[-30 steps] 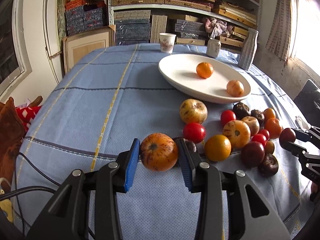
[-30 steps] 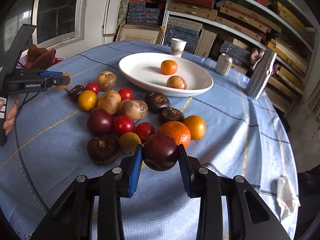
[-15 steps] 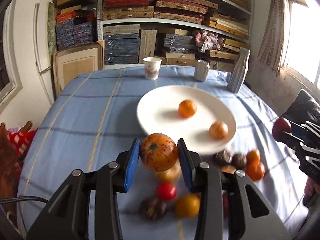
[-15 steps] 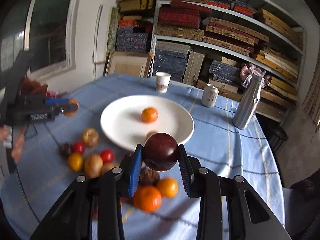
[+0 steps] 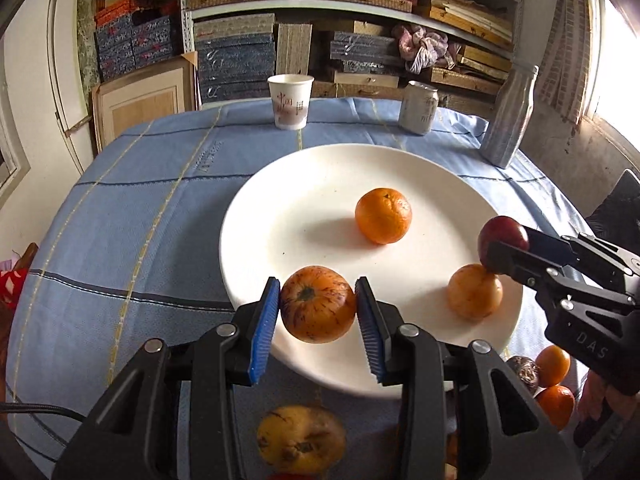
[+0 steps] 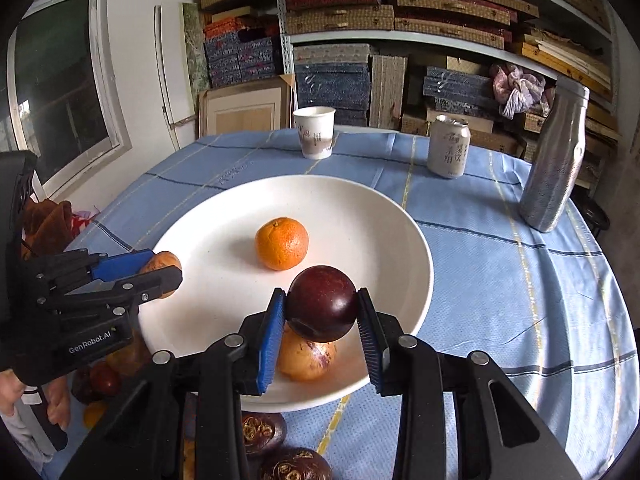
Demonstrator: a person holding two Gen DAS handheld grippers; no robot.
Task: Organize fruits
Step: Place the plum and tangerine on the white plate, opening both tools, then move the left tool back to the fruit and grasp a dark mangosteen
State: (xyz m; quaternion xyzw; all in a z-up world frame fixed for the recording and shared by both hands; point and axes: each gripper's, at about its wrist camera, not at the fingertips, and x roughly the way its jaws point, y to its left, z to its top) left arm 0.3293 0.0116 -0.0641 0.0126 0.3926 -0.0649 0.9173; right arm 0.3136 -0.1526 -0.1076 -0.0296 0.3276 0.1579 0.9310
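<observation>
My left gripper is shut on an orange streaked fruit and holds it over the near left rim of the white plate. My right gripper is shut on a dark red plum over the plate's near right part, just above a pale orange fruit lying on it. An orange lies in the plate's middle; it also shows in the right wrist view. The right gripper shows in the left wrist view, the left gripper in the right wrist view.
A paper cup, a drink can and a silver bottle stand behind the plate on the blue cloth. Several loose fruits lie near the table's front: a yellow one, oranges, dark ones. Shelves of boxes stand behind.
Both grippers have lifted their fruits from the pile and carried them forward over the plate. The plate now fills the middle of both views.
</observation>
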